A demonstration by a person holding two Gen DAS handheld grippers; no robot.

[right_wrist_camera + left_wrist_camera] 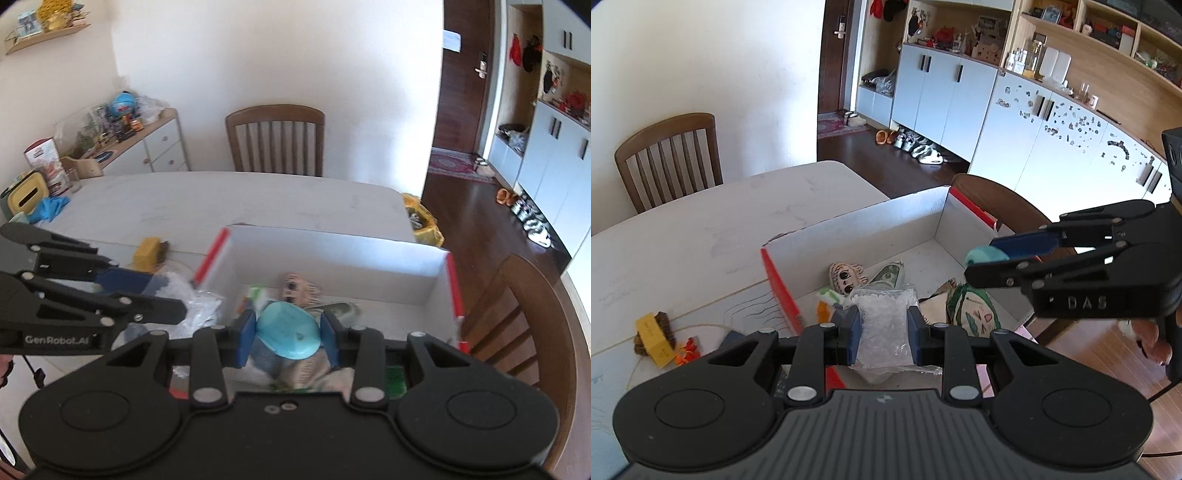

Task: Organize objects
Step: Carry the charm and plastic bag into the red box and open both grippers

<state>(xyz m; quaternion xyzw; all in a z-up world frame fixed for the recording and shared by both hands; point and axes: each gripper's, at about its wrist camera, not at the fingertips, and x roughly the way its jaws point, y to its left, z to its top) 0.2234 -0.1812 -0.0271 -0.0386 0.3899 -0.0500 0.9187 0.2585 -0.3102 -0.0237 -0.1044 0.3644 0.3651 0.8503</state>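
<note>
Clamping a clear plastic bag of white bits (884, 325) between its blue pads, the left gripper (882, 332) is narrowed onto the bag and holds it above the near edge of the white cardboard box (857, 229). The right gripper (288, 334) is likewise closed on a light-blue rounded object (288, 330), pinched at both sides and hanging over the box interior. In the left wrist view the right gripper (982, 260) enters from the right, over the box's right wall, well apart from the left one.

The box sits open-topped on the pale table (701, 221), its corners edged in red. Inside lie a cartoon-face doll (846, 275), a green-haired doll (973, 308) and a greenish shoe-like item (890, 275); the far half of the box floor is bare. Left of the box, on the table, rest a yellow box with a brown brush (655, 338) and small orange pieces (687, 350). Wooden chairs (275, 138) stand at the table's far side and right.
</note>
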